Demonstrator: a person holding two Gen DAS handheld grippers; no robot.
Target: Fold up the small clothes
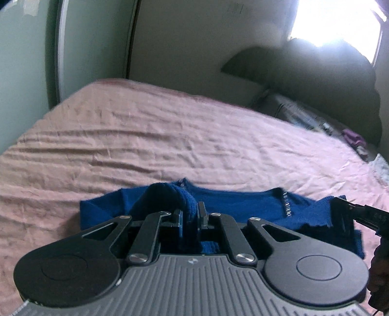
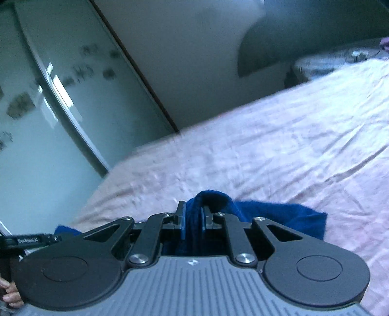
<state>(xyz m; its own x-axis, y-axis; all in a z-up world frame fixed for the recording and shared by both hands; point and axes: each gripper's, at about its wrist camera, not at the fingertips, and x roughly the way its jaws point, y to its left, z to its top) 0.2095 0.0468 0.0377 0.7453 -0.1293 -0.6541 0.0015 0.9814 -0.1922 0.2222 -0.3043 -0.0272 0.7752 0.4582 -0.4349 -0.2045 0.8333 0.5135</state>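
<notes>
We see a blue sweater (image 1: 243,206) lying on a bed (image 1: 145,136) with a wrinkled pink sheet, low in the left wrist frame and spread from left of centre to the right edge. The left claw (image 1: 190,216) sits at lower centre of that frame, its jaws drawn nearly together on a bunched fold of the sweater that humps up between and above the pads. At the right edge of the same frame, the tip of the right claw (image 1: 340,206) meets the sweater's far corner.

In the right wrist frame, the right claw (image 2: 194,218) is also at lower centre, jaws nearly closed and pinching a raised fold of the sweater (image 2: 279,214); the rest of the knit trails to the right over the bed (image 2: 267,145). At the lower left edge we see part of the left claw (image 2: 29,240) and, below it, fingers of a hand (image 2: 11,294) around its handle.

Containers (we find only one candidate): a dark case or bag (image 1: 299,114) stands beyond the bed at the right of the left wrist frame, too blurred to tell what it holds. A purple item (image 1: 353,139) lies just beside it. A glass wardrobe door (image 2: 60,109) fills the upper left of the right wrist frame, and a bright window (image 1: 335,21) glares at the upper right of the left wrist frame.
</notes>
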